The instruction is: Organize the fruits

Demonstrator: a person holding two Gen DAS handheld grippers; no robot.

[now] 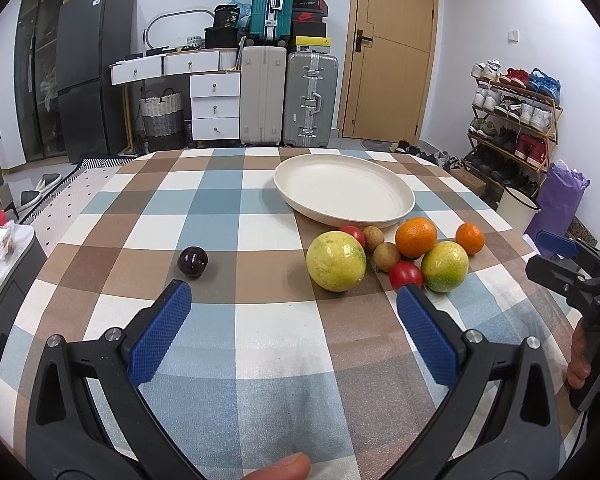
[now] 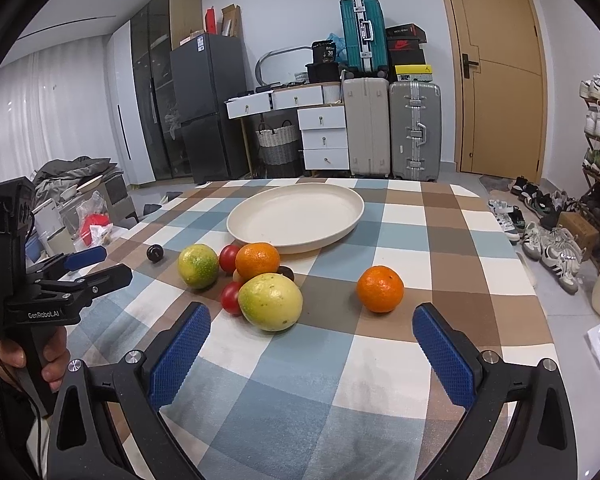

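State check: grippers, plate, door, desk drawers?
left gripper: open, holds nothing
right gripper: open, holds nothing
plate: empty, fruit all beside it on the table
door: closed
top desk drawers: pulled out

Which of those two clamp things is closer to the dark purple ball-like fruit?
Left. The left gripper has the purple fruit just past one fingertip; the right gripper is across the fruit cluster from it.

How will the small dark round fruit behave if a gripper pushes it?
The dark fruit is round and glossy, so it probably rolls away and may slip between pads. It sits alone on the flat tablecloth, so nothing nearby would stop it.
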